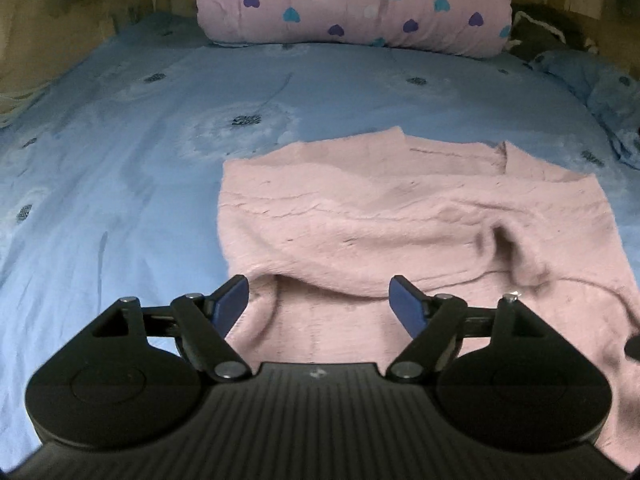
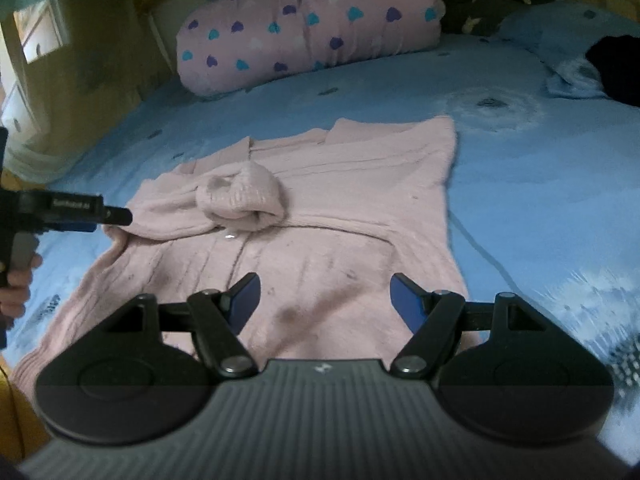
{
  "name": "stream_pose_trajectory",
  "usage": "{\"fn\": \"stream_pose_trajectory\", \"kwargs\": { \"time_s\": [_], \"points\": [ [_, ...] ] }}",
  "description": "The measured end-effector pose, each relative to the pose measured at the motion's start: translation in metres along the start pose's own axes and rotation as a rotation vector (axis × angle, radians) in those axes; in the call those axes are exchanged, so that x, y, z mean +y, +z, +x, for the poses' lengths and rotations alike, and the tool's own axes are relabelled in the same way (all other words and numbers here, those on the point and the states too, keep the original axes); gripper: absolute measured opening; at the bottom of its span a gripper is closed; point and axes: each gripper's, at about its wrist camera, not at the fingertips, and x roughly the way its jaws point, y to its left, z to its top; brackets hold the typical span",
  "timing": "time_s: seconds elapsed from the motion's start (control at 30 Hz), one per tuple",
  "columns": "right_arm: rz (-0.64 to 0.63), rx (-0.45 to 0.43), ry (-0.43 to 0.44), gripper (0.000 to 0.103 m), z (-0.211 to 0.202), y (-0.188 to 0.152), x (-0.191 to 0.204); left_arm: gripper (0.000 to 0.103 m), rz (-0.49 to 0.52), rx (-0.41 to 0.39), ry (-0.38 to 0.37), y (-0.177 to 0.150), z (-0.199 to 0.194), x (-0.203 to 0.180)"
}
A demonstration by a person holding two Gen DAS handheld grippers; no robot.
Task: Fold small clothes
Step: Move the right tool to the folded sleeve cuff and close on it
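sweater (image 2: 320, 208) flat on bed (image 2: 520, 200); rolled quilt (image 2: 308, 28) behind it at headboard end.

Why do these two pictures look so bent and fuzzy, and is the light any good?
Left wrist view: the fisheye lens bows the blue bedsheet outward, the pink sweater is smeared soft, and the light is dim and bluish. Right wrist view: the same bulge, brighter and crisper on the sweater's rolled cuff, though the heart-print quilt is blurry and the corners go dark.

left wrist: behind left gripper (image 1: 320, 300), facing down-forward | right wrist: behind right gripper (image 2: 325, 300), same | shared: pink sweater (image 1: 400, 216), bed (image 1: 120, 160)
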Motion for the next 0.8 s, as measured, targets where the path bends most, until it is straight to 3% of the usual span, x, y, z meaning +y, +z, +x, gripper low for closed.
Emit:
{"fn": "stream_pose_trajectory", "kwargs": {
  "time_s": [0.13, 0.33, 0.43, 0.67, 0.8],
  "points": [
    [-0.041, 0.022, -0.027, 0.074, 0.027, 0.016, 0.016, 0.083, 0.003, -0.014, 0.006, -0.007, 0.008, 0.011],
    [-0.092, 0.010, -0.085, 0.072, 0.068, 0.035, 0.029, 0.083, -0.083, 0.055, -0.047, -0.012, 0.027, 0.026],
    [-0.085, -0.010, -0.058, 0.072, 0.079, 0.041, 0.031, 0.083, -0.072, 0.050, -0.010, -0.013, 0.030, 0.026],
    [-0.038, 0.018, 0.007, 0.070, 0.105, 0.048, 0.033, 0.083, -0.099, 0.056, -0.004, -0.012, 0.033, 0.028],
    [-0.031, 0.007, 0.017, 0.070, 0.094, 0.045, 0.035, 0.084, -0.100, 0.071, 0.022, -0.013, 0.038, 0.031]
  ]
}}
